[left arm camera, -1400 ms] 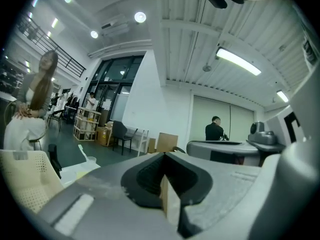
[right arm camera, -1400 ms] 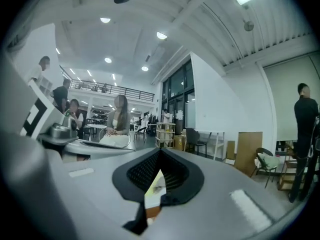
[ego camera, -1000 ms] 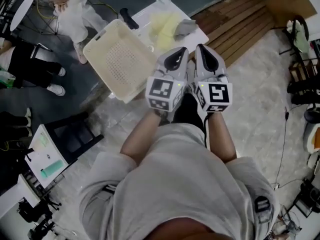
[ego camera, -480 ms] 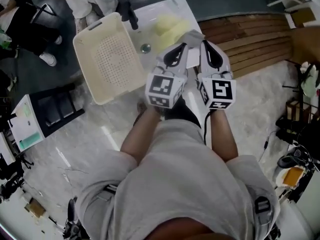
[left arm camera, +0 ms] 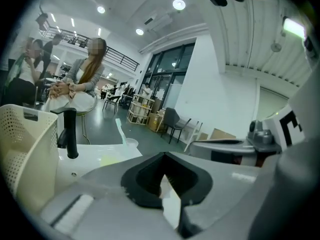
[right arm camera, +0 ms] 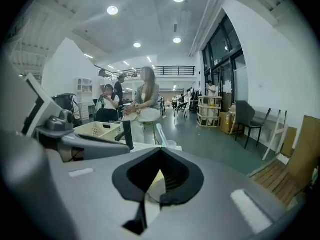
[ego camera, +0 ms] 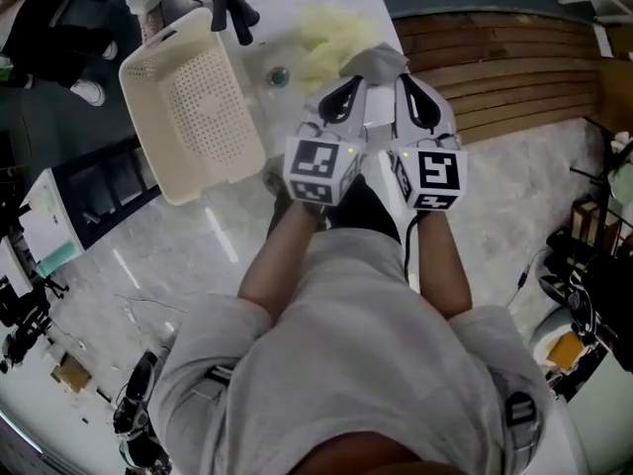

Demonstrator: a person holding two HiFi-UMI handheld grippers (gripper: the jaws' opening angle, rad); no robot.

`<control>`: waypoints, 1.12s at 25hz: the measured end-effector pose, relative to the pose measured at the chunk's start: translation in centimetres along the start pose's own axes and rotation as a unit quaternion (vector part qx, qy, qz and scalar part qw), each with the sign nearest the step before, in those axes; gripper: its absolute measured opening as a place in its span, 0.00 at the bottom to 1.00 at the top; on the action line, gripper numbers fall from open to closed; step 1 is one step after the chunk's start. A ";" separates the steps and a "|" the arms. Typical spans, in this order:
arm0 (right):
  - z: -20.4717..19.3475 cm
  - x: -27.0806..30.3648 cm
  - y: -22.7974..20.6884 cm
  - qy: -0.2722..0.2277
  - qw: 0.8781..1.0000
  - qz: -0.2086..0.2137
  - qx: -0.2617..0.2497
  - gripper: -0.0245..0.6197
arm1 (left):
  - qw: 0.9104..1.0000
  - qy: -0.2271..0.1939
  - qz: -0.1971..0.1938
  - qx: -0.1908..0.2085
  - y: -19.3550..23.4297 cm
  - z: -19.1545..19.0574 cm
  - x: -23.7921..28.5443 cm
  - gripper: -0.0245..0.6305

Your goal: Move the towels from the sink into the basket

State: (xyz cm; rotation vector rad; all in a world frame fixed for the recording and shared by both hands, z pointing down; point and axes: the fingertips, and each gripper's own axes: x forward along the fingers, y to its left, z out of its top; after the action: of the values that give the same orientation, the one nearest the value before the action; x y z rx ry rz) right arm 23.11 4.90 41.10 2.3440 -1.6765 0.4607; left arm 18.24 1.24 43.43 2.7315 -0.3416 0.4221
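A white sink [ego camera: 285, 30] at the top of the head view holds a pale yellow towel [ego camera: 331, 36] and a grey towel [ego camera: 377, 61]. A cream perforated basket [ego camera: 186, 107] stands empty just left of the sink. My left gripper [ego camera: 347, 87] and right gripper [ego camera: 411, 83] are side by side over the sink's near edge, both shut with nothing in them, tips close to the grey towel. In the left gripper view the basket [left arm camera: 24, 139] is at the left. The right gripper view shows the yellow towel [right arm camera: 157, 180] just past its shut jaws.
A black faucet [ego camera: 235, 12] rises between basket and sink. A wooden slatted platform [ego camera: 514, 67] lies to the right. A dark low cabinet [ego camera: 109, 186] stands at the left. Seated people [right arm camera: 145, 101] are beyond the sink. The floor is marble.
Both grippers have moved forward and down toward the sink, still shut and side by side. The basket and sink now sit closer to them in the head view.
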 end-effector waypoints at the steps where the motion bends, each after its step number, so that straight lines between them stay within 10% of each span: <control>1: -0.6 0.3 -0.2 0.008 1.000 0.002 0.002 0.05 | 1.000 0.005 0.003 -0.002 0.2 -0.4 0.4 0.07; 15: -6.7 4.7 -3.8 0.082 0.996 0.035 0.003 0.05 | 0.997 0.060 0.034 -0.028 1.2 -5.6 5.5 0.07; 21: -8.8 7.0 -5.1 0.123 0.990 0.026 -0.070 0.05 | 0.995 0.072 0.049 -0.043 2.2 -7.0 6.8 0.07; 28: -12.3 9.0 -5.2 0.185 0.975 0.051 -0.109 0.22 | 0.993 0.083 0.066 -0.057 3.0 -8.2 7.6 0.07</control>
State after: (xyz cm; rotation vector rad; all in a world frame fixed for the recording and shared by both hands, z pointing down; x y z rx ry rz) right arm 29.21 3.11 55.84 1.8864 -1.5818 0.6509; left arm 22.38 0.26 54.20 2.5514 -0.4874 0.6398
